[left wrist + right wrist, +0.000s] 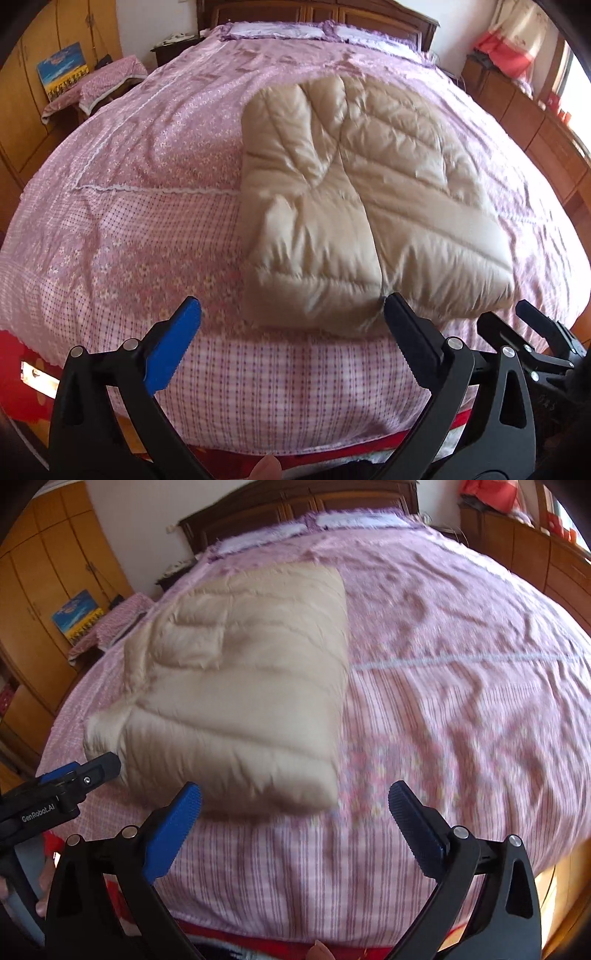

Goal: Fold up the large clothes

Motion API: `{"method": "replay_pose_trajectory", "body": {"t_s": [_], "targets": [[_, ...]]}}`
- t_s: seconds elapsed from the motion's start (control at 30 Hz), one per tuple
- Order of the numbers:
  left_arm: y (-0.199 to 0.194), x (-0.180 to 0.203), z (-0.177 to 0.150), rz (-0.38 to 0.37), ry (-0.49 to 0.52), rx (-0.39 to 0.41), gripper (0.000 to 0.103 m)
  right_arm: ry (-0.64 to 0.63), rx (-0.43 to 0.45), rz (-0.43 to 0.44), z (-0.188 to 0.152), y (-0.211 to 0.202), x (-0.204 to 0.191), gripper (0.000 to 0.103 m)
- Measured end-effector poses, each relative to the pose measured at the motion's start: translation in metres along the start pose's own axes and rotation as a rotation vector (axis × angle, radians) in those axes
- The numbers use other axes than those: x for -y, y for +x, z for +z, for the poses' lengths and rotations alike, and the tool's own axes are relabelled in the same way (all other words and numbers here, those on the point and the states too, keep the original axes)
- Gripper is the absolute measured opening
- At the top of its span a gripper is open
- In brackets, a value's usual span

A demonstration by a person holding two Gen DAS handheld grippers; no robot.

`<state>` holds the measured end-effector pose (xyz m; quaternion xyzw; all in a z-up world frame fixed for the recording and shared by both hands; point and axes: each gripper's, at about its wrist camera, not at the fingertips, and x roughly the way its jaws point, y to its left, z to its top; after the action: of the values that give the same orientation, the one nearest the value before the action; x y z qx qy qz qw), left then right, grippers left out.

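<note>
Left wrist view: my left gripper [291, 332] hangs spread wide and empty, the folded beige puffer jacket [369, 206] on the pink bedspread [147, 184] just beyond; my right gripper [295, 816] likewise gapes, jacket ahead-left.

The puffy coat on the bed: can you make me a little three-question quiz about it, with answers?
1. True or false: the beige puffy coat lies folded on the pink bedspread.
2. Is the left gripper holding anything?
3. The right gripper is: A) open, B) shut on the coat, C) shut on a pillow.

Key: 1 true. 2 no, its jaws are wide open and empty. 3 A.
</note>
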<state>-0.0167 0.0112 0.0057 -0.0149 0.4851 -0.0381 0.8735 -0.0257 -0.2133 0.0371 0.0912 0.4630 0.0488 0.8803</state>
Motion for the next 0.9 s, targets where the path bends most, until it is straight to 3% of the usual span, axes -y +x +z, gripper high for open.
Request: {"method": "replay_pose_trajectory", "body": {"t_s": [0.23,0.47,0.9], "targets": [[0.018,0.014,-0.013,-0.005,0.033,-0.090,0.099,0.015,-0.072,-0.004,-0.013,0.017,0.000,0.098],[0.027,0.013,-0.018,-0.015,0.014,-0.130,0.099,0.041,-0.120,-0.003,-0.018,0.030,0.006,0.098],[0.028,0.014,-0.020,0.004,0.017,-0.122,0.099,0.034,-0.121,-0.002,-0.019,0.031,0.003,0.098]]}}
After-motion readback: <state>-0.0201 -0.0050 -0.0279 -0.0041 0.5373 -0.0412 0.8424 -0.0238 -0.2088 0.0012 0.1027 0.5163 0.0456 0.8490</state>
